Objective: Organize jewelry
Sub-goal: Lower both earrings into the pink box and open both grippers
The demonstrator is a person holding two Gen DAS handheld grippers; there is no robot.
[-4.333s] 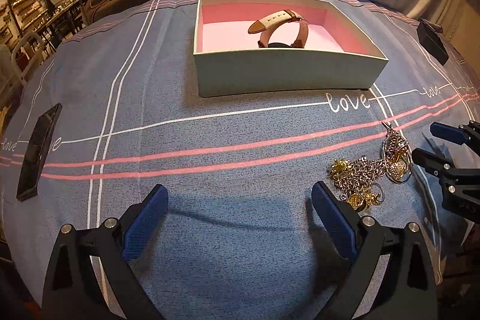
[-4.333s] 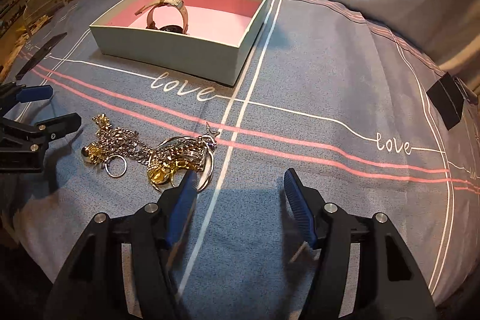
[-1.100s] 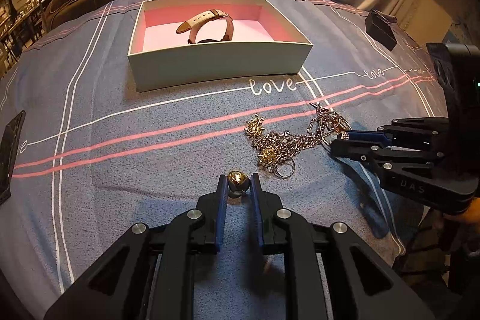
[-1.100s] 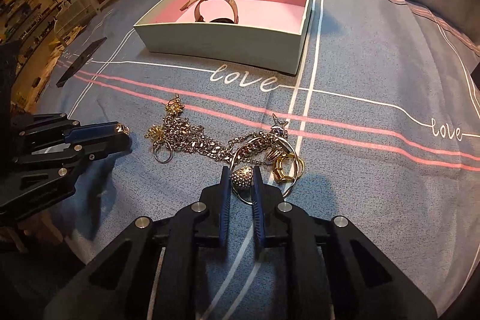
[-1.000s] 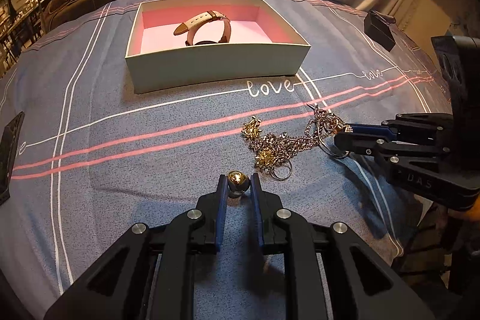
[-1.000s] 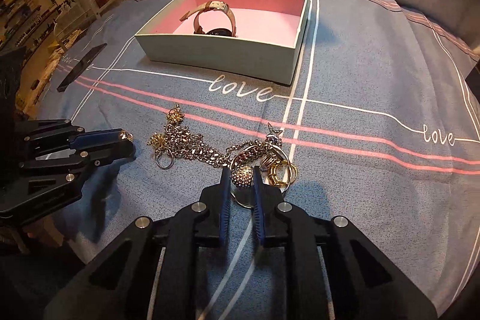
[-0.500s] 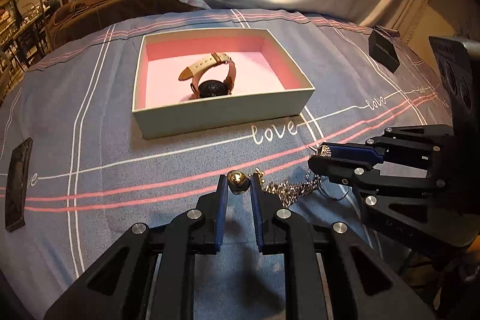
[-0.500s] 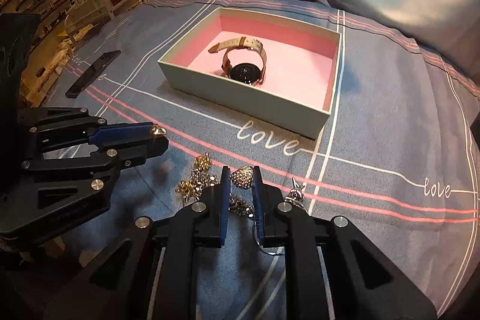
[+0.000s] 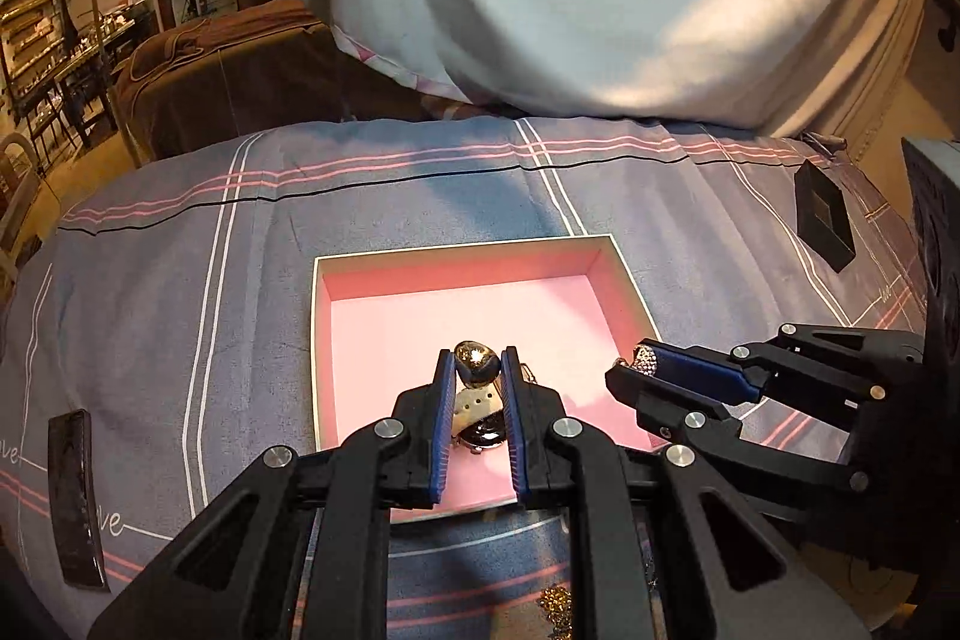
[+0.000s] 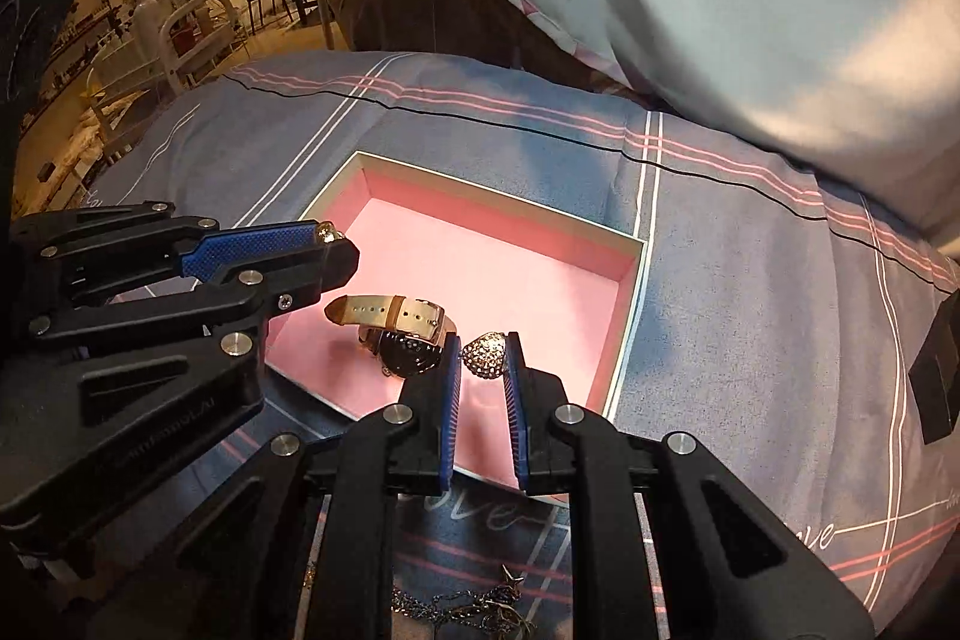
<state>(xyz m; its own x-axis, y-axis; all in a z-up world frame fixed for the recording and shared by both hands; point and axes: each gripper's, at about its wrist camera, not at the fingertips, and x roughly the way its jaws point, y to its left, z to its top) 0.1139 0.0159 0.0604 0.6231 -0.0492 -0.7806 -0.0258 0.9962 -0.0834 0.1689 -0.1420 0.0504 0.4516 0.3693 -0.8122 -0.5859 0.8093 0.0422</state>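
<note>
Pink-lined box (image 9: pixel 624 274) directly beneath both clenched grippers, left gripper (image 9: pixel 475 376) pinching gold bead (image 9: pixel 476 363), right gripper (image 10: pixel 485 358) pinching rhinestone heart (image 10: pixel 487 353), chain hanging between them, watch (image 10: pixel 402 334) below.

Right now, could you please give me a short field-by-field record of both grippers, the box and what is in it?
left hand-held gripper: shut on gold bead, above the box
right hand-held gripper: shut on rhinestone pendant, above the box
box: open, pink-lined, on the blue bedspread
box contents: watch with tan strap
chain: dangling below the grippers
</note>
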